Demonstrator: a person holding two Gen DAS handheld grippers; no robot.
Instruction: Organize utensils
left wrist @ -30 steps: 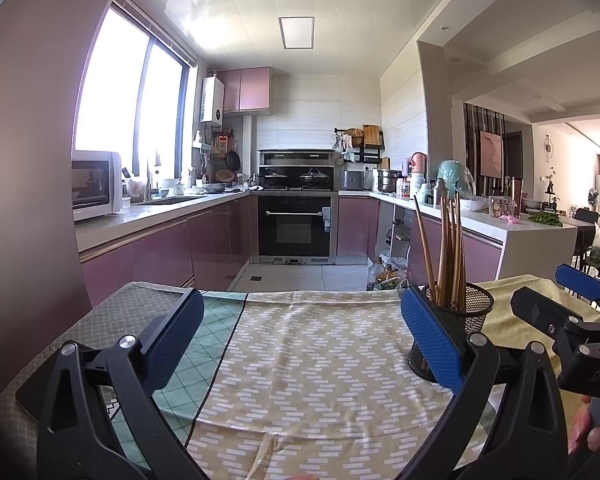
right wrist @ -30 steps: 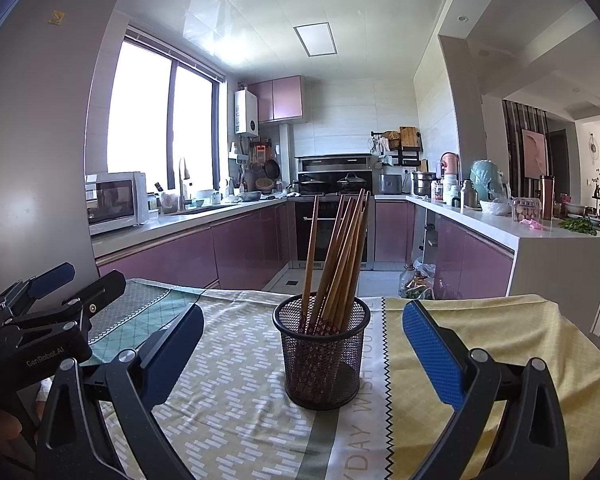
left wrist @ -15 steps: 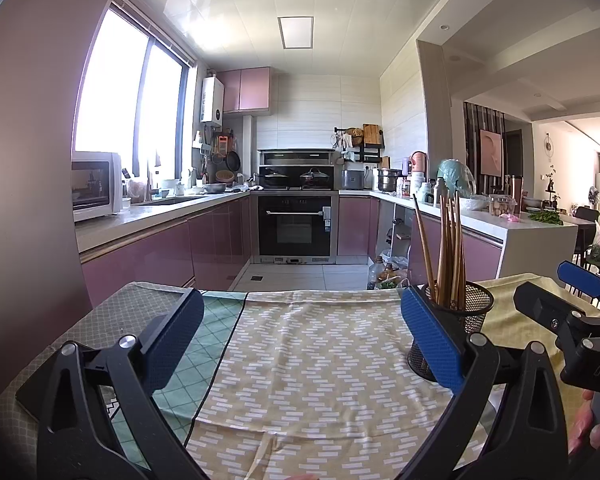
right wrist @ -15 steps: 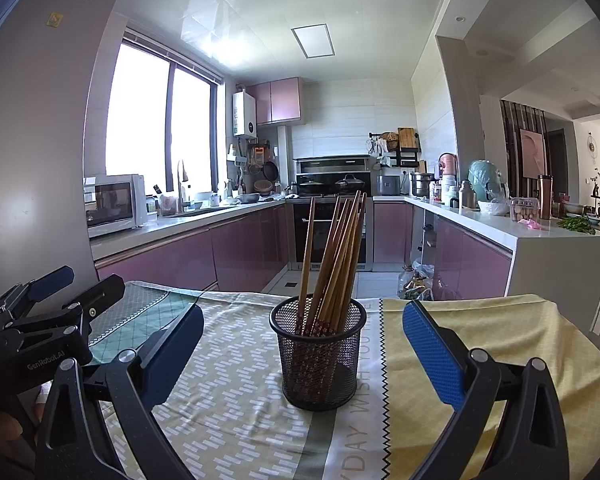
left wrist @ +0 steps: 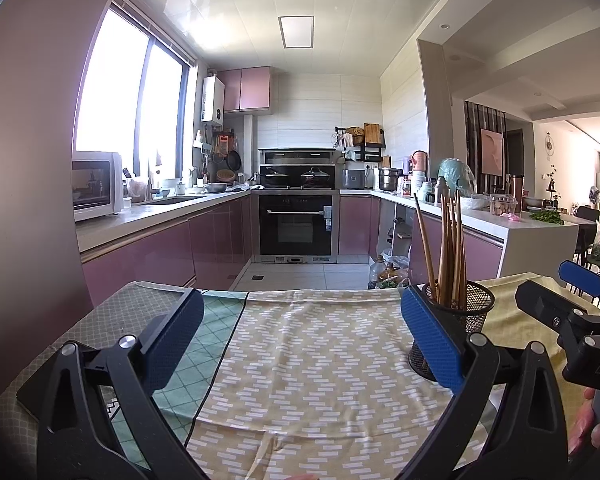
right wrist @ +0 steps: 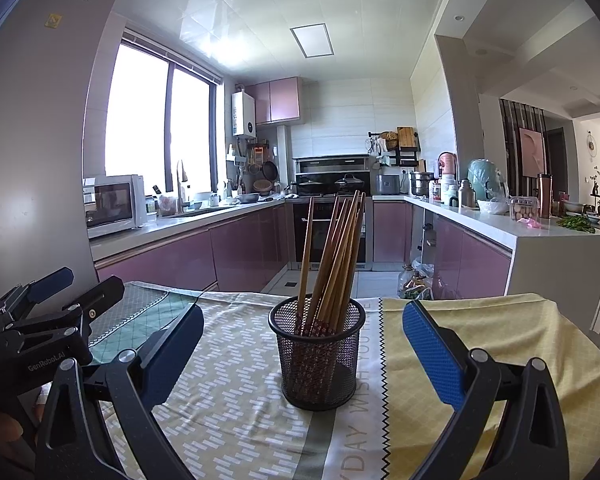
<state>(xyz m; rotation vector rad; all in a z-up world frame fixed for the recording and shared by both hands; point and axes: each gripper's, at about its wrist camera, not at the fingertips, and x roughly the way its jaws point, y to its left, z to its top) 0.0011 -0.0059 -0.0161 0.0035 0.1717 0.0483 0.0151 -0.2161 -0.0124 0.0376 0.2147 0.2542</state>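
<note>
A black mesh holder (right wrist: 319, 354) stands on the cloth-covered table (right wrist: 236, 420) with several wooden chopsticks (right wrist: 336, 256) leaning in it. My right gripper (right wrist: 300, 344) is open and empty, its jaws wide apart just short of the holder, which sits centred between them. In the left wrist view the holder (left wrist: 466, 312) is at the right, partly behind the right finger. My left gripper (left wrist: 300, 336) is open and empty over the patterned cloth, to the left of the holder.
The table's far edge (left wrist: 308, 292) drops to the kitchen floor. Pink cabinets (left wrist: 160, 252) and an oven (left wrist: 296, 228) are beyond. A white counter (right wrist: 540, 240) stands at the right. The other gripper shows at the frame sides (right wrist: 40, 320) (left wrist: 572, 320).
The right gripper has drifted very slightly; the holder sits a touch lower and left in its view. The left gripper has barely moved.
</note>
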